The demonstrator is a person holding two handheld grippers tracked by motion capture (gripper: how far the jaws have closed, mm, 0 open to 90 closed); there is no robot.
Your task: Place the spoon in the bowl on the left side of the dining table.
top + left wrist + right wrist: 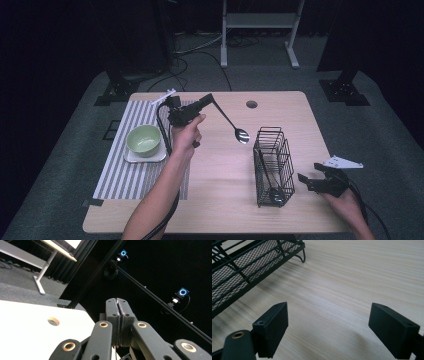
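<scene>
Left gripper [209, 99] raised above the table [220, 165], left of centre, toward the far edge. Jaws pressed tight together in the left gripper view, clamped on the handle end of a spoon [231, 122]. Spoon held clear of the table top, between the bowl [143, 139] and the rack [272, 167]. Long axis slanted in the high view: handle end at the far left in the jaws, bowl end at the near right. Bowl end pointing toward the rack, lower than the handle, not touching the rack. Spoon shaft hidden between the pads in the left gripper view.

Right gripper [306, 181] at the near right edge of the table, just right of the rack. Jaws wide apart in the right gripper view, nothing between them, bare wood below. Pads [274, 325] near the table top; contact with it not determinable.

Rack upright on the table, black wire, right of centre. Bowl green, on a small tray over a striped mat [125, 175] at the left side. Hole [251, 104] in the table top near the far edge.
</scene>
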